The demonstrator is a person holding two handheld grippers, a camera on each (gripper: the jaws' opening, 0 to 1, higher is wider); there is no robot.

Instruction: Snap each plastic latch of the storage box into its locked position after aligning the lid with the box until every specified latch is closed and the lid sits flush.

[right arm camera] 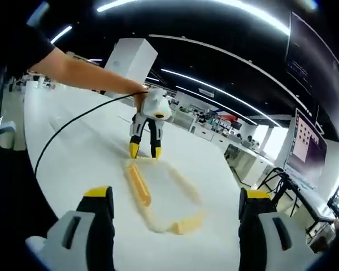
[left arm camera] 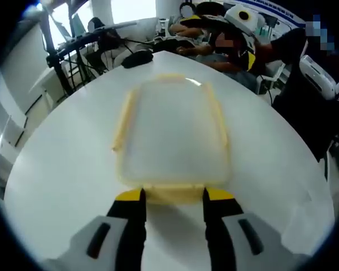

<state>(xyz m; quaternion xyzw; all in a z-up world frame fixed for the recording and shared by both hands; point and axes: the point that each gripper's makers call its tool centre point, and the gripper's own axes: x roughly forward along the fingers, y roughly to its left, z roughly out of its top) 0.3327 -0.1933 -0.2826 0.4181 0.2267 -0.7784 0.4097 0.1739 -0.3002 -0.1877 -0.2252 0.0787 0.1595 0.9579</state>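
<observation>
Seeing storage box [left arm camera: 172,135] lying mid-table [left arm camera: 62,169], lid on. I'm holding L gripper [left arm camera: 172,199] released, tips straddling near-end yellow latch [left arm camera: 174,193]. R gripper [right arm camera: 178,197] hanging wide apart, off box.

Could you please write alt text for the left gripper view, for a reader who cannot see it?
A translucent plastic storage box with yellow latches lies on a white round table, and the left gripper holds its open black, yellow-tipped jaws on either side of the nearest yellow latch. Seated people and desks stand beyond the table's far edge.

Open tongs [left arm camera: 173,199] straddle storage box [left arm camera: 172,135] latch [left arm camera: 173,193].
</observation>
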